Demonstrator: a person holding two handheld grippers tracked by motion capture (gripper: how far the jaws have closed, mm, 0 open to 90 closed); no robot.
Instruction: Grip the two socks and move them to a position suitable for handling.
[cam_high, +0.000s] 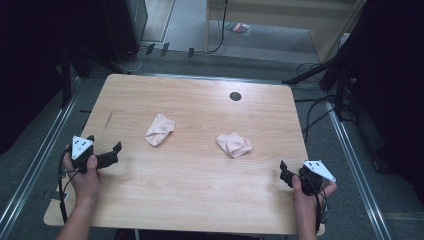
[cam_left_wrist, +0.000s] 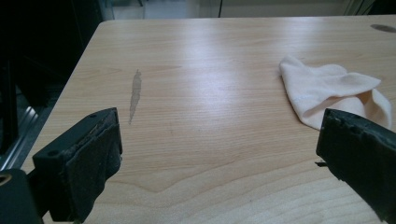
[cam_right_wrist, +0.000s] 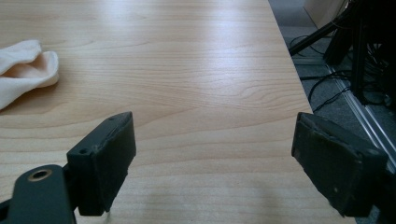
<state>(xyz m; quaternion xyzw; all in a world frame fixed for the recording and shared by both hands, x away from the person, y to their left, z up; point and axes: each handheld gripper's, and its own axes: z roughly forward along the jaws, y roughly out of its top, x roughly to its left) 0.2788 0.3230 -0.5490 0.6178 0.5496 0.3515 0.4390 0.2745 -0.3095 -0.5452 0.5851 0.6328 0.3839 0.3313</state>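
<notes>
Light wooden table (cam_high: 200, 175): two crumpled pale pink cloths, left cloth (cam_high: 160, 129) and right cloth (cam_high: 234, 144), mid-table, apart, bare wood around both. Left gripper (cam_high: 111, 154) at left edge, right gripper (cam_high: 285, 172) near right edge; jaws of both spread wide, holding nothing

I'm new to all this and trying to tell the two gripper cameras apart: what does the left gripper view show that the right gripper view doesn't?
Left gripper view alone: a long grey smear on the wood and a dark round hole at the far right of the table. Right gripper view alone: the table's right edge, with black cables on the floor beyond. Both share: the wooden table, a pale crumpled cloth (each camera likely sees a different one), and two black jaws standing wide open, left gripper and right gripper.
</notes>
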